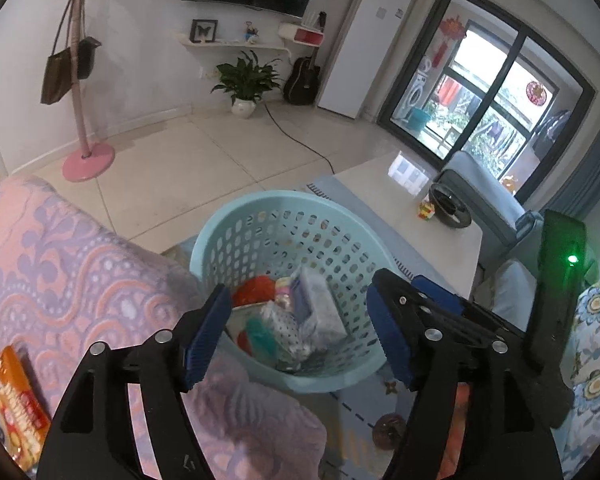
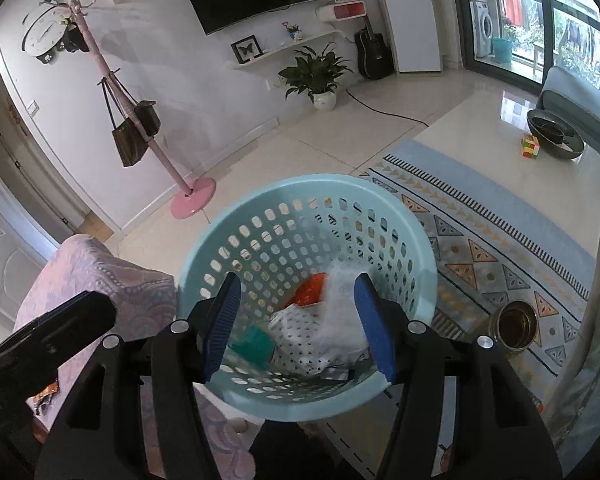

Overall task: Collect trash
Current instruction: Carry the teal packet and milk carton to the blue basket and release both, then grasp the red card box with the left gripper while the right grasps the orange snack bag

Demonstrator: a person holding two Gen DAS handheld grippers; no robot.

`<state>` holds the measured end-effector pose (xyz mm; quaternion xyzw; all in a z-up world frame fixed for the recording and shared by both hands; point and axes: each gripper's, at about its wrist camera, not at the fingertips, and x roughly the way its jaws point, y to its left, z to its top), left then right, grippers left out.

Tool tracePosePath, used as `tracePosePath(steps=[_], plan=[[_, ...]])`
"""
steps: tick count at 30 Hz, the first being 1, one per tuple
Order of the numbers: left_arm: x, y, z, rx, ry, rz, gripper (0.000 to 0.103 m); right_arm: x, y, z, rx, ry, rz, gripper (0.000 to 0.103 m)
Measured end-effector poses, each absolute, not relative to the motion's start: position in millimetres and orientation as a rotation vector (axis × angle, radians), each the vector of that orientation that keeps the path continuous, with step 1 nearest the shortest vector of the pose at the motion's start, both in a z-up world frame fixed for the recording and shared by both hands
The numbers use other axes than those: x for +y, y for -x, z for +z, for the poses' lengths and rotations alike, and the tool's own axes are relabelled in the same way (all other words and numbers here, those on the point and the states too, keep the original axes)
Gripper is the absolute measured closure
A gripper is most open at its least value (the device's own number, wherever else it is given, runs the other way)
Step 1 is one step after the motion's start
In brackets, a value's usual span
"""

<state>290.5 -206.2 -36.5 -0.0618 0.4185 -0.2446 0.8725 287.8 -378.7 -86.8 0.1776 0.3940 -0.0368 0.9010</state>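
The basket (image 2: 308, 292), pale blue and perforated, stands on the rug (image 2: 492, 240) with its near rim hard against the sofa (image 1: 80, 264) and already holds trash (image 2: 320, 332): a white dotted bag, clear plastic, an orange wrapper and a teal piece. The left gripper (image 1: 300, 340) hangs over the basket's near rim, its jaws spread apart and nothing pressed between the blue pads, a pale packet lying loose among the trash beyond them. The right gripper (image 2: 298, 328) hangs over the same rim, jaws likewise apart and gripping nothing, with clear plastic in the gap behind them. From the basket, open tiled floor (image 2: 300, 140) runs out toward 12 o'clock up to the plant (image 2: 320, 72) and the pink stand (image 2: 188, 200) at 10 o'clock. The low table (image 2: 540, 168) closes the 2 o'clock side, leaving a strip of rug between it and the basket. Only the left view shows an orange snack bag (image 1: 12, 404) on the sofa at 8 o'clock. Only the right view shows the open tin (image 2: 514, 326) plainly, on the rug at 3 o'clock, and a door at 9 o'clock.
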Motion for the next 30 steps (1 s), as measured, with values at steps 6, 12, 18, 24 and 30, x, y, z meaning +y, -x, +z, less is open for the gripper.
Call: tracePosePath(steps=[6,12,18,24,30], plan=[[-185.3,-259.1,-13.0,0.818,0.171,-0.518,0.035,-360.5,-273.8,-66.1,0.789,-0.341,-0.042,0.047],[-152.3,-225.8,17.4,0.729,0.173,-0.507,0.031,-326.8,-254.9,-32.8,0.733,-0.292,0.019,0.046],[-101.3,-196.6,39.3,0.664,0.212,-0.456,0.029,-276.9,-235.0,-2.3,0.686,-0.225,0.107,0.040],[-26.6,-168.4,48.8,0.610,0.272,-0.331,0.026,-222.2,-220.8,12.5,0.682,-0.160,0.189,0.036],[59.4,-152.4,44.7,0.592,0.327,-0.128,0.017,-170.1,-213.1,11.0,0.711,-0.119,0.262,0.035]])
